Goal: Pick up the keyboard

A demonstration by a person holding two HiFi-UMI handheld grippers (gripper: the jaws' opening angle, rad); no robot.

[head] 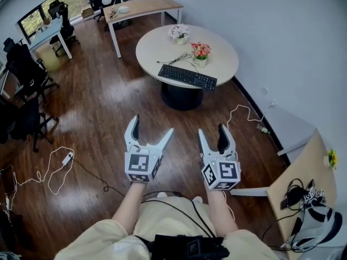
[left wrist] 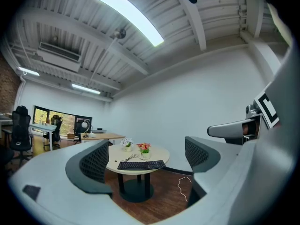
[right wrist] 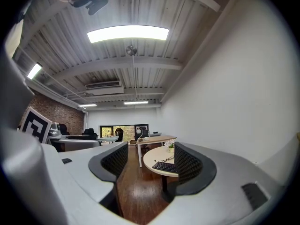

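A black keyboard [head: 187, 76] lies near the front edge of a round beige table [head: 222, 64], its cable trailing toward the flower pots. It also shows far ahead in the left gripper view [left wrist: 141, 164] and in the right gripper view [right wrist: 164, 167]. My left gripper [head: 153, 128] and my right gripper [head: 212, 132] hang open over the wooden floor, well short of the table, with nothing between their jaws.
Two small flower pots [head: 179, 33] [head: 200, 51] stand on the round table behind the keyboard. A desk [head: 142, 7] and office chairs [head: 24, 69] are at the back left. Cables [head: 54, 167] lie on the floor. A second wooden table [head: 303, 169] is at the right.
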